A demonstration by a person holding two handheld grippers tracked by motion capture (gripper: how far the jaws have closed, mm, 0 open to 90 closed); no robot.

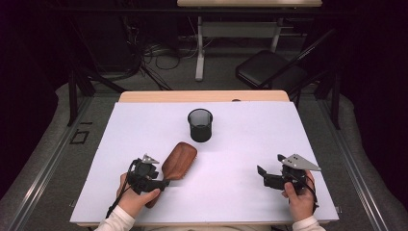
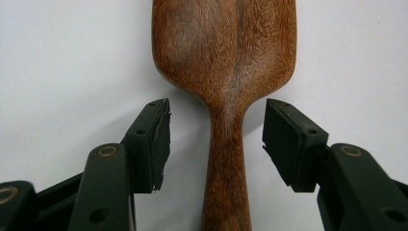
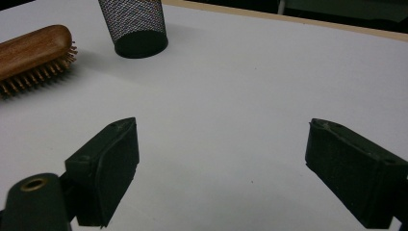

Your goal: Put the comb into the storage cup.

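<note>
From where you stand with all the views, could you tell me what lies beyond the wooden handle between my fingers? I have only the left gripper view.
Observer: The hairbrush lies bristles down, its head pointing toward a black mesh cup that stands upright farther up the table.
Operator: Thank you. Is the cup touching the brush?
Observer: No, there is a gap of bare table between them.
Operator: And where is the right gripper, please?
Observer: The right gripper sits at the near right of the table, fingers apart with nothing between them, well away from the brush.
</note>
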